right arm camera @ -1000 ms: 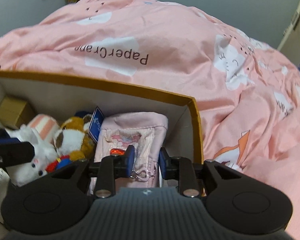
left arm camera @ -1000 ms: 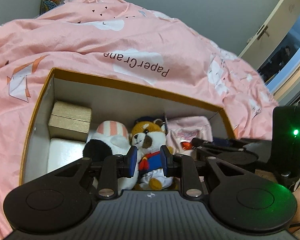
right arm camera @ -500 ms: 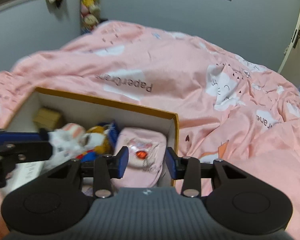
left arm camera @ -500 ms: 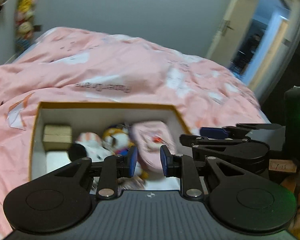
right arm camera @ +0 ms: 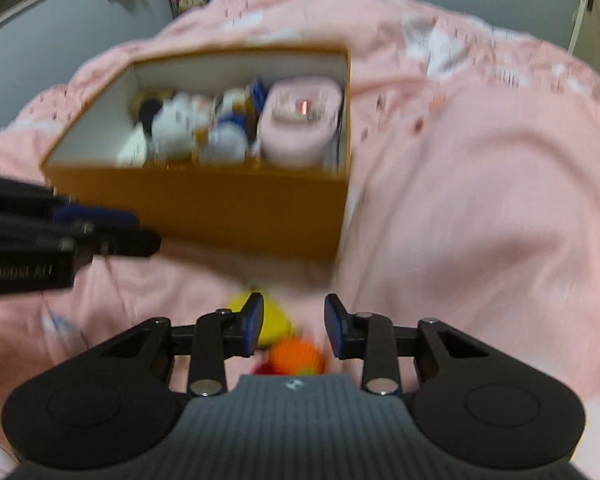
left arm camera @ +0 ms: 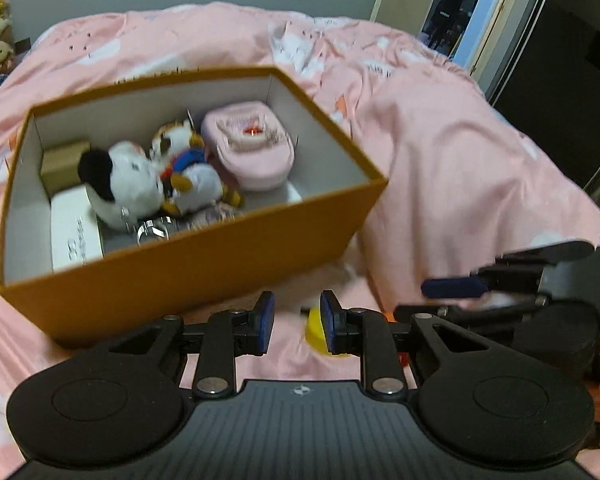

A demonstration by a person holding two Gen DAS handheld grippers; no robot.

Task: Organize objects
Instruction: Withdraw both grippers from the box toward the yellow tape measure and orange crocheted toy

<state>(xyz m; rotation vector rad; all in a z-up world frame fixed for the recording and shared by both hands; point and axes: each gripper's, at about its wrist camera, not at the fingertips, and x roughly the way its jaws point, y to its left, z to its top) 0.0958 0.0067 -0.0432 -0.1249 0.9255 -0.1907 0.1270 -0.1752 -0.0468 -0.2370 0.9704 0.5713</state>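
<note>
Fingers of the left gripper stood apart with nothing between them, low in the centre of the left wrist view, and the right gripper was likewise parted and empty at the bottom centre of the blurred right wrist view. Just beyond the right gripper's pads lay a yellow item and an orange ball-like item on the pink bedspread, with a dark red scrap beside them too blurred to name; the yellow item also showed beside the left gripper's right finger. Farther out, toward the upper left of both views, sat the orange box, open-topped and resting on the bedspread. Inside it were a black-and-white plush, a brown-and-white plush dog, a pink pouch against the right wall, a gold carton at the back left and a white carton on the floor at the front left. Judging by this, most of the sorting looked done: the box was well filled, while the small yellow and orange pieces in front of it appeared to be what remained to collect.
</note>
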